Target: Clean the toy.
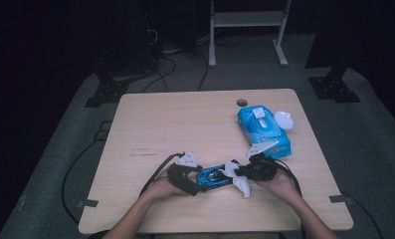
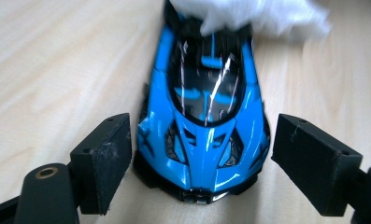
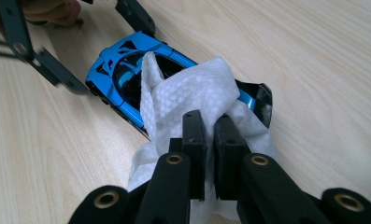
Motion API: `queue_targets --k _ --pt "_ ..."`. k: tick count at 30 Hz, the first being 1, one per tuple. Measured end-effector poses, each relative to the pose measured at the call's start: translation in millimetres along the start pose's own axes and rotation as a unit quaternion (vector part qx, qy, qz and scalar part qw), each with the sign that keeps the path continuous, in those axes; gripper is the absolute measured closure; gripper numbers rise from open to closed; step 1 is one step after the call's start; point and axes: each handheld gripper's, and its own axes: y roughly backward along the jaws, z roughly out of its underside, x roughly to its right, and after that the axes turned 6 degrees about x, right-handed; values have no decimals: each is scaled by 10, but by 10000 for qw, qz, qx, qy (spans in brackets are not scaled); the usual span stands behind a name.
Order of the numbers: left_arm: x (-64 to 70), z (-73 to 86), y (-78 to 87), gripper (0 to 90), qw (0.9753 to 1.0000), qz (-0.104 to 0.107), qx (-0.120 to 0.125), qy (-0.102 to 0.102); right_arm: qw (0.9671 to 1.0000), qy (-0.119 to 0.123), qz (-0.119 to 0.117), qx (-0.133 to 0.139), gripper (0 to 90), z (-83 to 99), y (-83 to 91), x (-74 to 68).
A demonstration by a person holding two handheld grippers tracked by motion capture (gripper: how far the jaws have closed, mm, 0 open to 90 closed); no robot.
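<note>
A white wipe (image 3: 197,100) is clamped by the right gripper (image 3: 210,126) over a blue toy car (image 3: 122,70). The left gripper (image 2: 199,154) is seen spread around the car's nose; a wipes pack (image 1: 262,130) is shown from above.

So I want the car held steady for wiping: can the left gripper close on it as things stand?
Probably yes: the left gripper is open with its jaws either side of the car, nothing between.
</note>
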Motion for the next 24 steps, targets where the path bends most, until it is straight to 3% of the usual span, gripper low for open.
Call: queue_targets --k 1,2,3,4,5,9,14,15,16,17,24 --pt "-49 -5 60 193 9994 15 235 235 10000 24 -2 -3 844 4 2 -5" --pt "-49 -5 60 194 9994 15 235 235 10000 24 -2 -3 844 4 2 -5" --pt "-104 4 86 199 9983 22 369 455 9998 174 -9 6 842 12 1 -10" --pt "-104 4 86 204 9983 22 369 455 9998 174 -9 6 842 12 1 -10" --pt "-152 26 69 205 9971 -37 339 685 9997 263 9 -1 842 17 -3 -28" --pt "-178 51 17 204 9957 0 239 891 9992 384 49 41 842 36 1 -41" --pt "-166 49 -8 201 9954 -40 203 934 9981 577 98 199 843 99 18 -73" --pt "-162 48 -7 201 9954 -61 189 941 9965 782 191 244 845 120 20 -114" --pt "-162 48 -7 197 9954 -61 189 941 9965 782 191 244 845 120 20 -114" --pt "-159 46 -9 195 9954 -77 185 935 9947 952 270 280 847 143 28 -153" --pt "-128 35 -11 191 9960 -106 159 870 9904 1260 388 419 852 220 58 -228"
